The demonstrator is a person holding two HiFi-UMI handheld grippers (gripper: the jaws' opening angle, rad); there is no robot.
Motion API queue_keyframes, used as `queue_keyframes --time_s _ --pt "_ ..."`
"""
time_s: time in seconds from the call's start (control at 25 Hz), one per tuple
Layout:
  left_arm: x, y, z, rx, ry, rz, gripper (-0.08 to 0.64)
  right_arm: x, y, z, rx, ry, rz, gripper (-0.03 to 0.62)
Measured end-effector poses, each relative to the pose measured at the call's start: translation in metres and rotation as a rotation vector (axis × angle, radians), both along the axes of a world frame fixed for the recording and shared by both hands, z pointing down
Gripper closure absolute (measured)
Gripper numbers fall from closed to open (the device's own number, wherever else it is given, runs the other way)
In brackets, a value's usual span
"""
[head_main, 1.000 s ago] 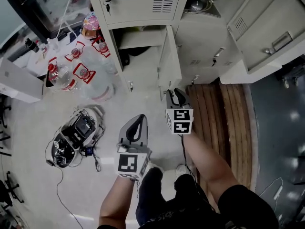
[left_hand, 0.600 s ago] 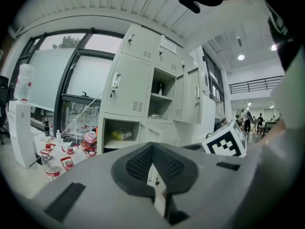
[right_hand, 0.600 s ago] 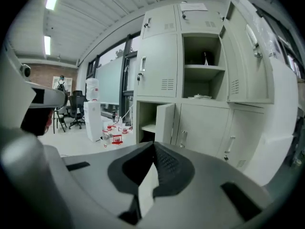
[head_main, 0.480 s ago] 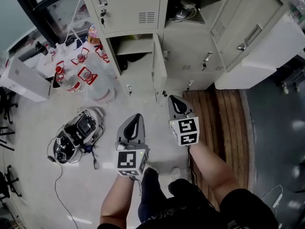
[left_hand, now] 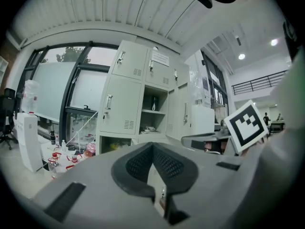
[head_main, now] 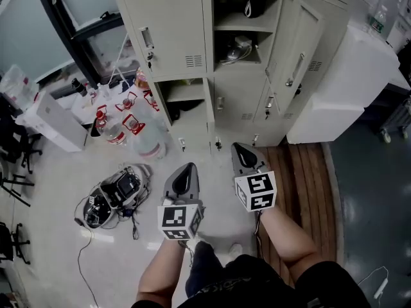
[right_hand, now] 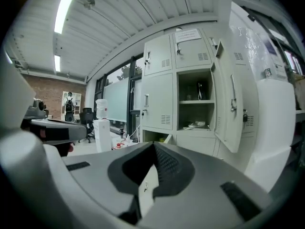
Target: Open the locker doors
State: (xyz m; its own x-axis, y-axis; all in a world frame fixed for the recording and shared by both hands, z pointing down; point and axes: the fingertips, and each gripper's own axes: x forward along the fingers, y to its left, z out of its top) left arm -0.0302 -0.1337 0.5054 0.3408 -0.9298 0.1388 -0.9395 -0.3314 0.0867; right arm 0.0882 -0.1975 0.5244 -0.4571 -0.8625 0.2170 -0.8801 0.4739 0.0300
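Note:
The beige lockers (head_main: 170,31) fill the top of the head view. The middle compartment (head_main: 237,34) stands open, its door (head_main: 292,47) swung out to the right. The lower left compartment (head_main: 186,95) is open too, with its door (head_main: 209,117) seen edge-on. The upper left door (head_main: 168,27) is closed. My left gripper (head_main: 187,168) and right gripper (head_main: 241,148) hang side by side in front of the lockers, clear of them. Both are shut with nothing between the jaws. In the right gripper view the open door (right_hand: 231,109) stands right of the gripper (right_hand: 153,149); the left gripper (left_hand: 152,148) faces the closed door (left_hand: 121,104).
A pack of water bottles (head_main: 128,124) and a white box (head_main: 54,124) sit on the floor at the left. A cabled device (head_main: 115,194) lies near my left arm. Wooden planks (head_main: 302,178) and a white cabinet (head_main: 347,88) are at the right.
Both grippers have risen and drawn back from the lower left locker door, where the right one was. The head view has tipped up and shows more of the lockers.

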Motion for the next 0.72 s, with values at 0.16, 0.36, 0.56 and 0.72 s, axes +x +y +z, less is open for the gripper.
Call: queue_keyframes --time_s 0.16,0.36,0.56,0.72 --pt "0.012 0.024 -0.031 0.016 0.007 -0.025 0.561 0.02 0.025 -0.042 0.029 -0.013 -0.009 0.592" --pt "0.031 0.049 -0.063 0.041 0.007 -0.029 0.561 0.041 0.053 -0.081 0.056 -0.032 -0.016 0.592" --pt "0.048 0.078 -0.071 0.033 0.025 -0.05 0.561 0.055 0.083 -0.092 0.054 -0.027 -0.044 0.592" --pt "0.057 0.096 -0.063 0.009 0.04 -0.061 0.561 0.059 0.103 -0.086 0.042 -0.022 -0.066 0.592"
